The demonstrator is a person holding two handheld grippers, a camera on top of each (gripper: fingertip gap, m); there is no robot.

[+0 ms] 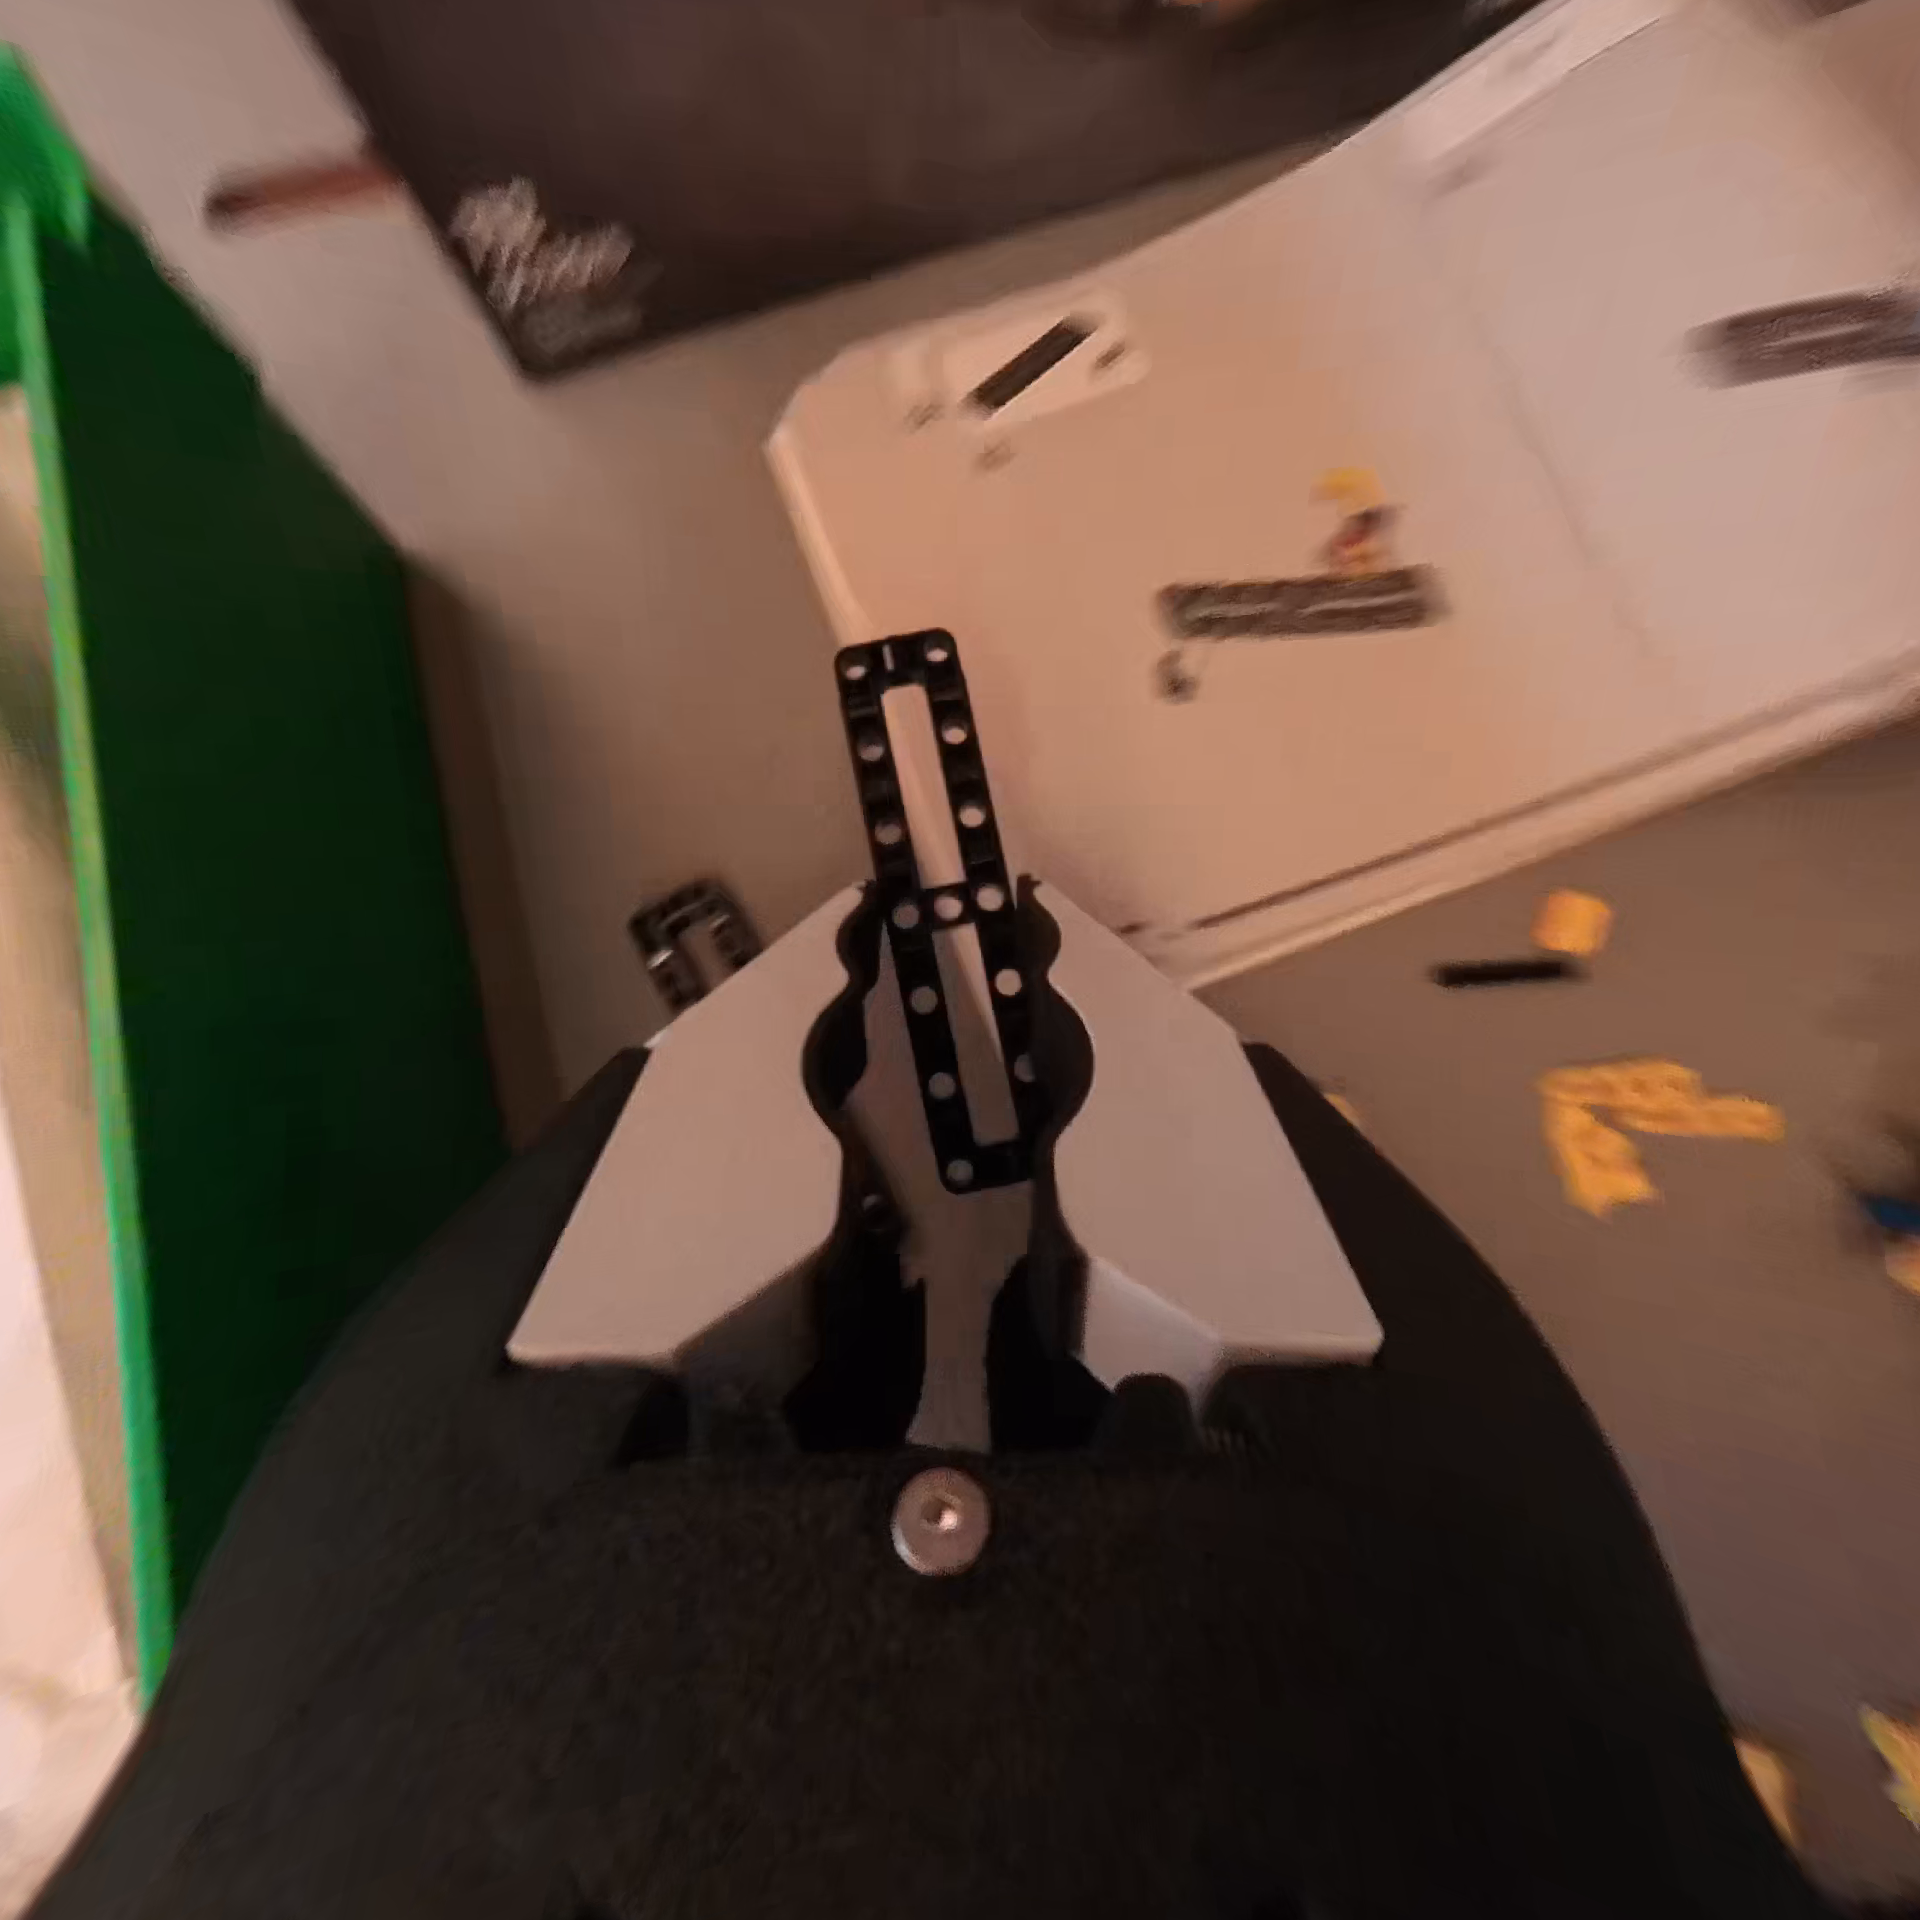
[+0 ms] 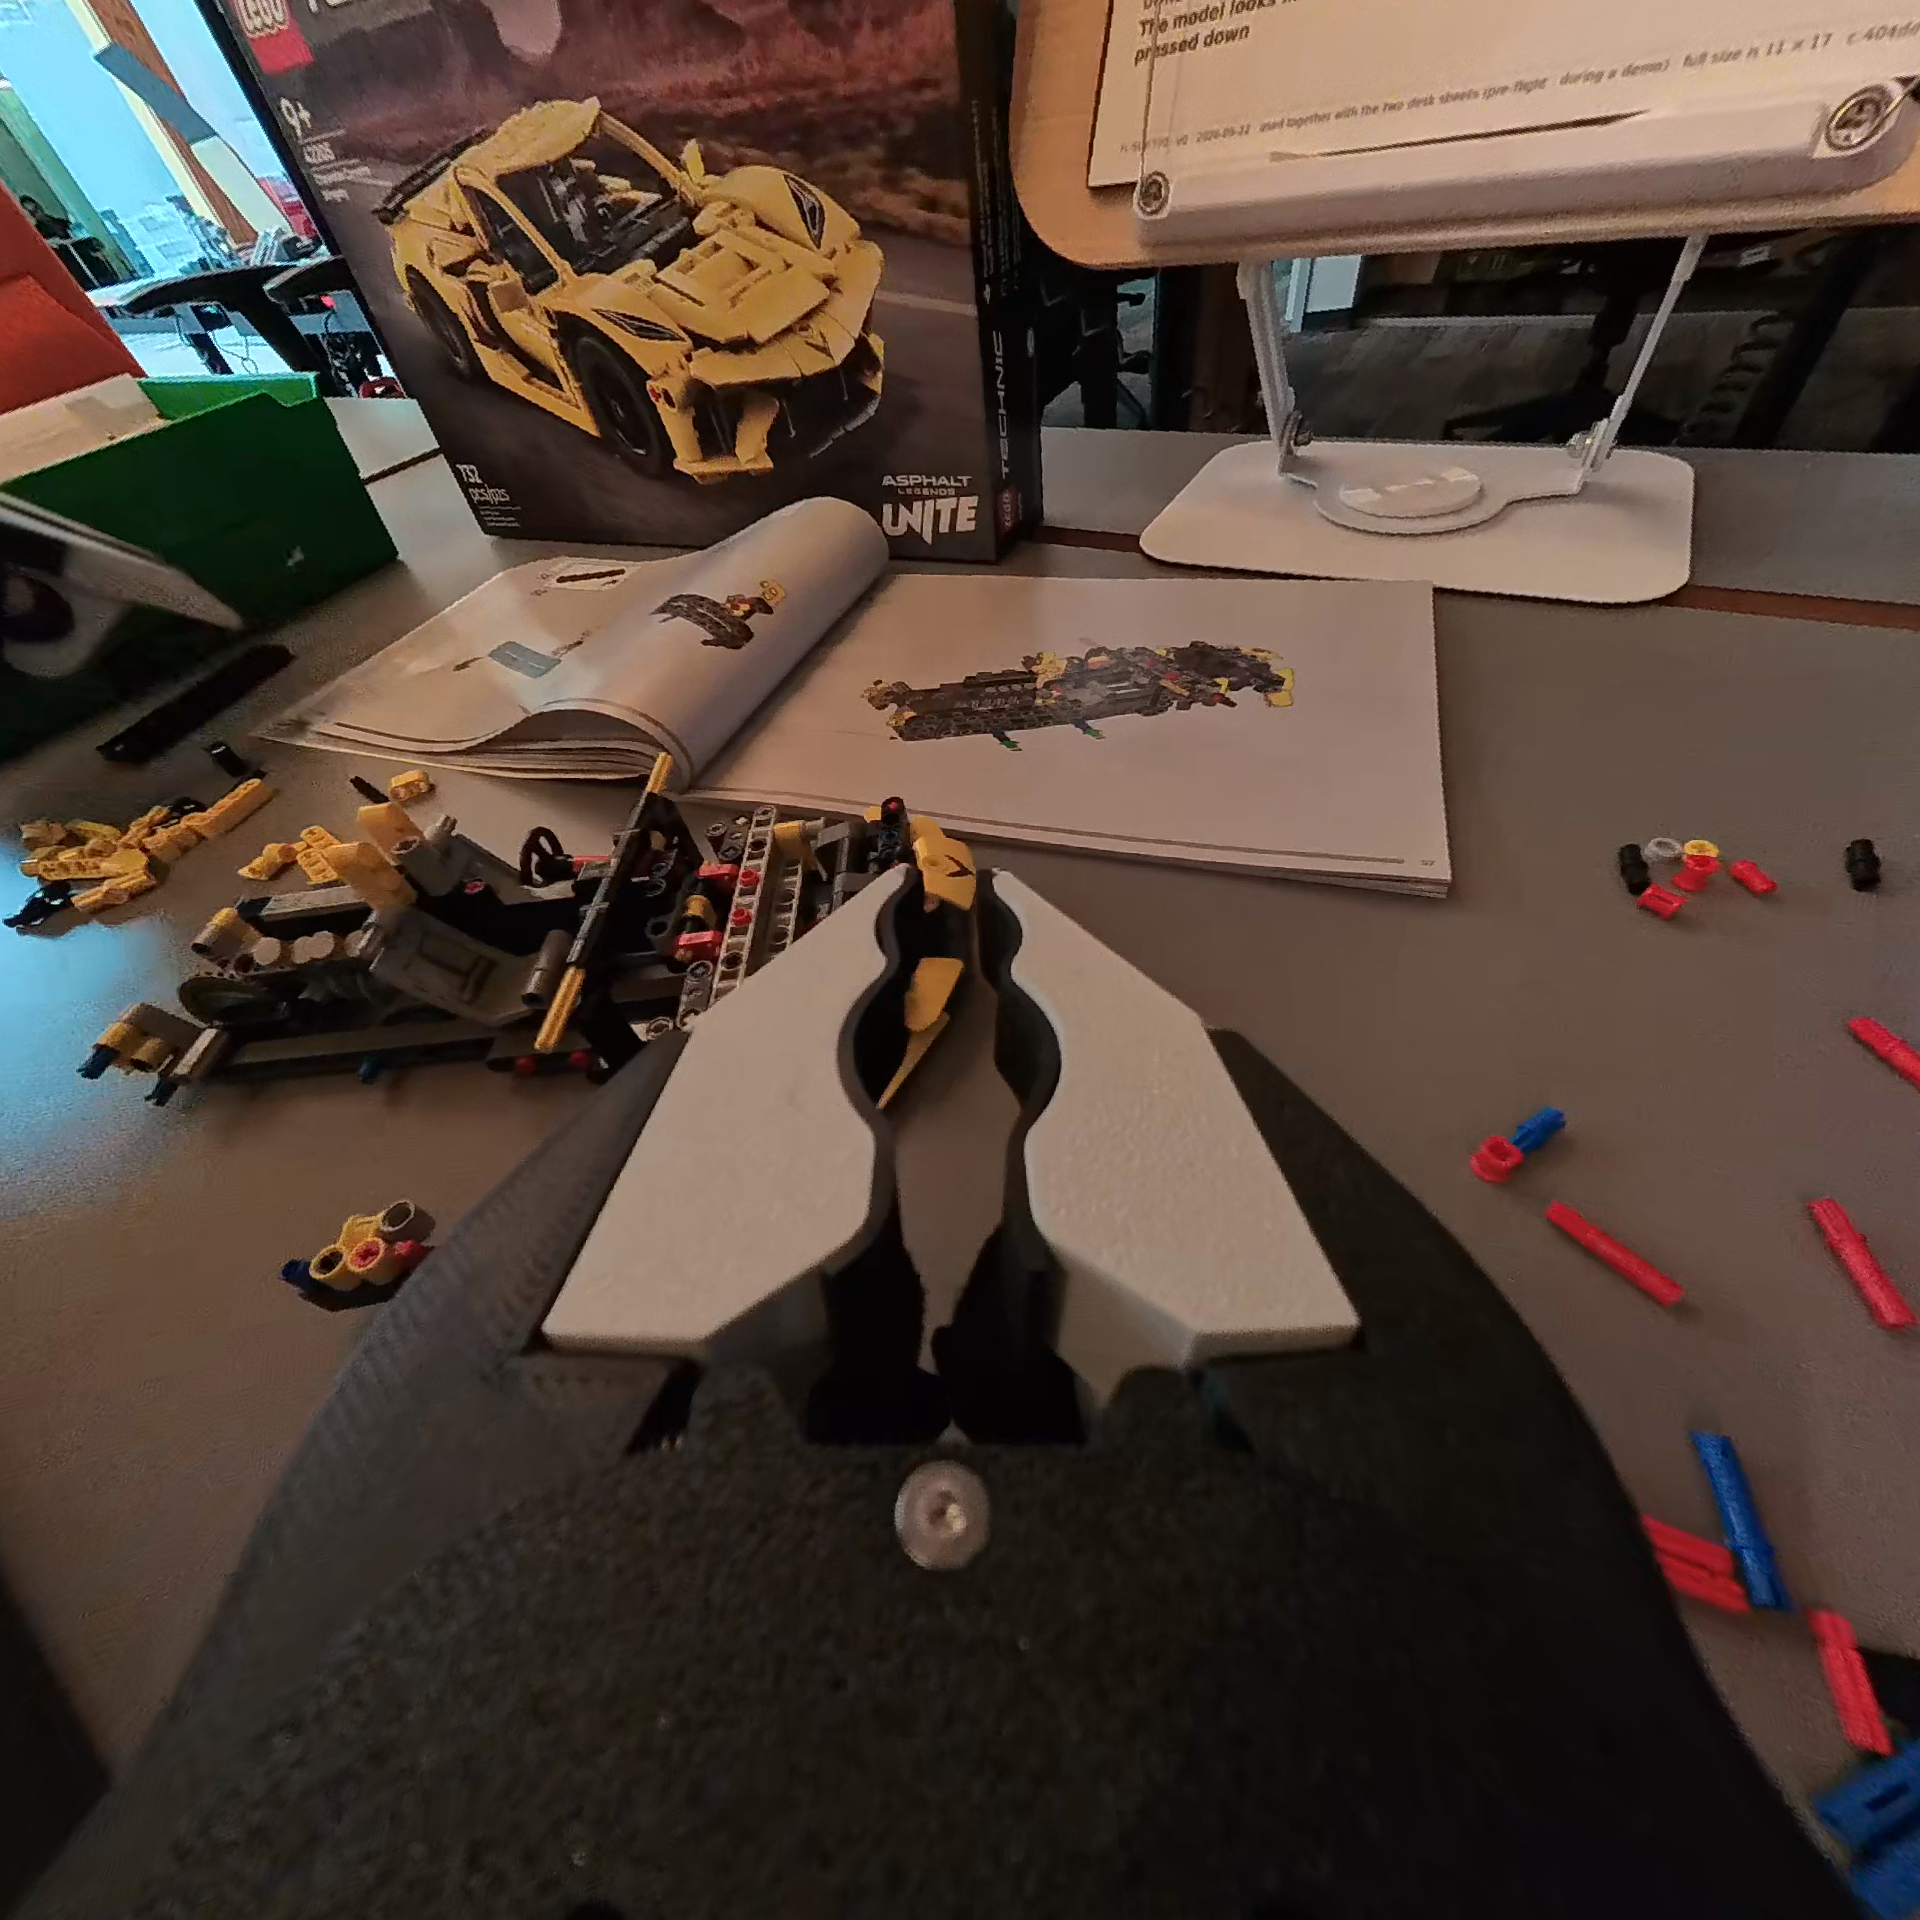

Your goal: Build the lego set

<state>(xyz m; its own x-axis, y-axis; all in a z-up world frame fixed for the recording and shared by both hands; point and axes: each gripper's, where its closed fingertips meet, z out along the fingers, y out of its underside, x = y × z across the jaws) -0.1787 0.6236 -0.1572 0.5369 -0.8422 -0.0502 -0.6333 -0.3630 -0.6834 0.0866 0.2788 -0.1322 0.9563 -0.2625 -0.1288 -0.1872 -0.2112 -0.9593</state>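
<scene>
My left gripper (image 1: 945, 904) is shut on a long black lego frame with holes (image 1: 930, 790); the frame stands upright between the jaws and sticks out past the fingertips. The left wrist view is blurred. My right gripper (image 2: 948, 878) is shut on a yellow lego panel piece (image 2: 930, 987) held between the jaws. Just left of and beyond it lies the half-built car chassis (image 2: 468, 956) on the grey table, black and grey with yellow and red parts. The open instruction booklet (image 2: 1091, 717) lies behind the chassis.
The lego box (image 2: 665, 270) stands at the back, a green bin (image 2: 208, 499) at the left, a white document stand (image 2: 1423, 509) at the back right. Loose yellow pieces (image 2: 125, 842) lie at the left; red pins (image 2: 1616, 1268) and blue pins (image 2: 1740, 1517) at the right. Across from one pair of fingers to the other is roughly 45 cm.
</scene>
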